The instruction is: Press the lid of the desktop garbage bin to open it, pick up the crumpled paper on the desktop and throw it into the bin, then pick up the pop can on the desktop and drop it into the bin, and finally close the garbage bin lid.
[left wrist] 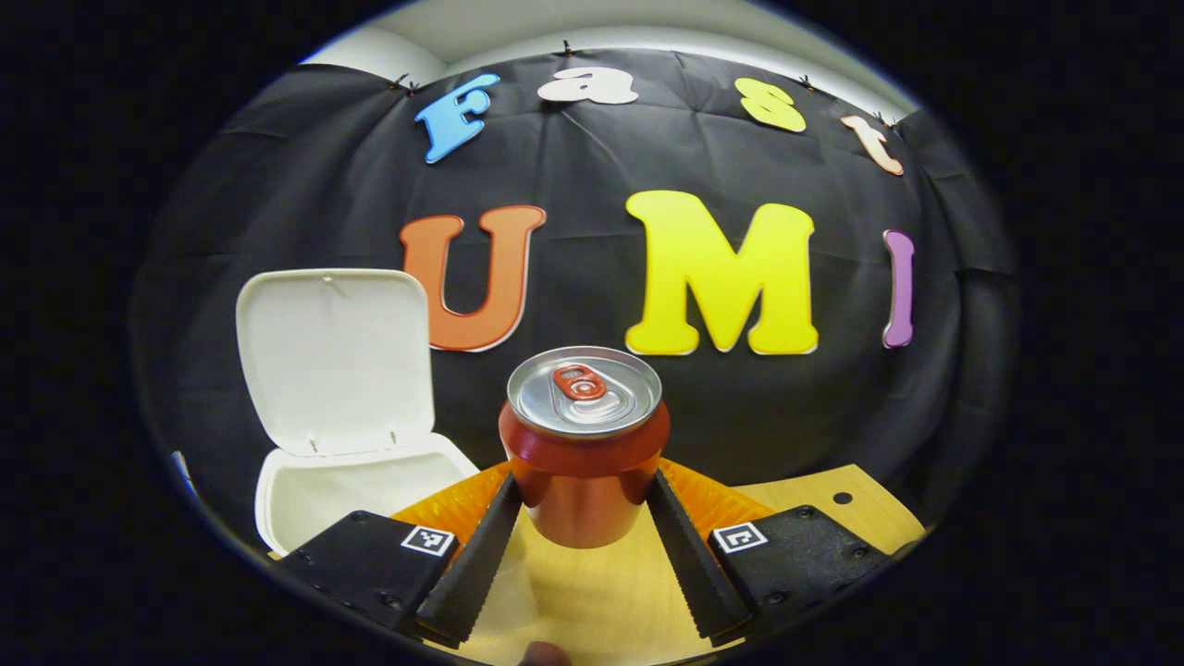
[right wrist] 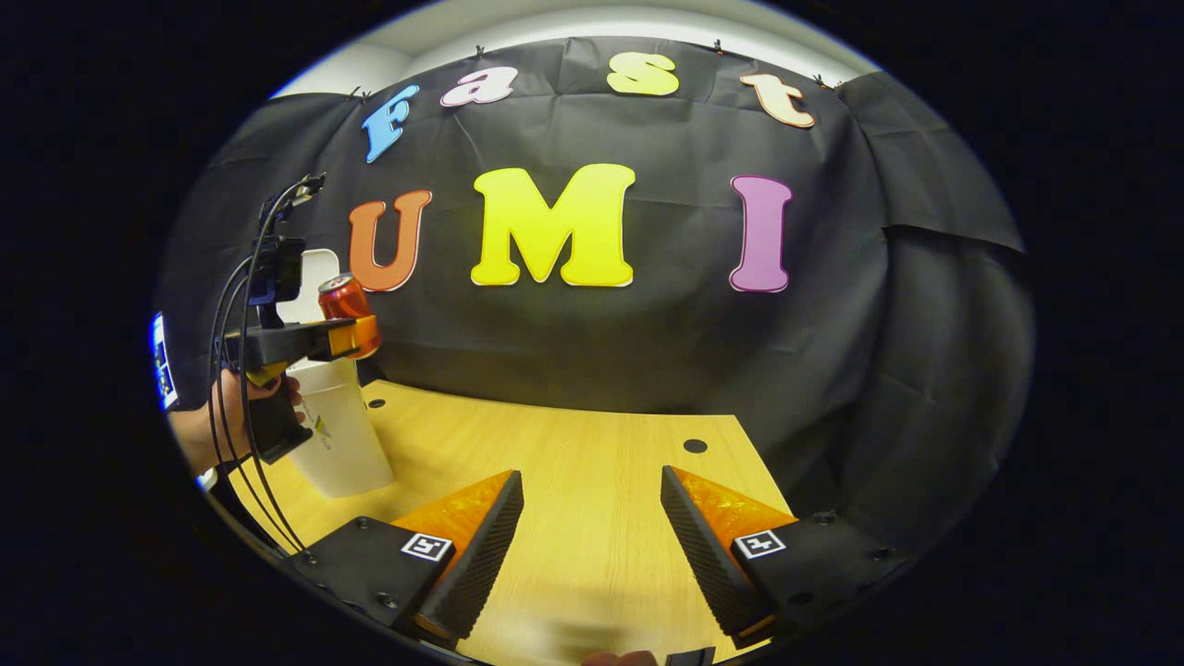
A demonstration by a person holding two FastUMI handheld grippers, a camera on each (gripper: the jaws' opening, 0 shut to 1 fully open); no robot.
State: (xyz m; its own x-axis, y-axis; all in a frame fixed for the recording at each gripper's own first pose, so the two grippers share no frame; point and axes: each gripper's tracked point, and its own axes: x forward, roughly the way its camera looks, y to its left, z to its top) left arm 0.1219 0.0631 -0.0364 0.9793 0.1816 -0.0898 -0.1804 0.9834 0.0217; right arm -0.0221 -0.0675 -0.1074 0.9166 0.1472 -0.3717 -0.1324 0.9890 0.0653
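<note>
L gripper [left wrist: 585, 518]: clamped on pop can [left wrist: 583, 444], one finger on each side of lower body; can upright, pull-tab up, lifted clear of desktop [left wrist: 592, 601]. Seen from R gripper view: same can [right wrist: 344, 298] carried in L gripper [right wrist: 350, 335], hand [right wrist: 222, 416] on grip, up beside bin [right wrist: 338, 435]. Bin [left wrist: 361, 486] just left of can in L gripper view, lid [left wrist: 333, 356] swung up and standing open, mouth exposed. Crumpled paper not located on desktop; prob. already inside, though bin interior too dim to confirm.

R gripper [right wrist: 592, 527]: spread wide, nothing held, hovering over bare desktop [right wrist: 573, 462], well apart from bin.

Step in hand, by judgement: can to bin. To do well: shift can left until fully over mouth, keeping upright and clear of raised lid and rim; release only once centred, low enough to avoid bounce-out. Lid closure still outstanding.
</note>
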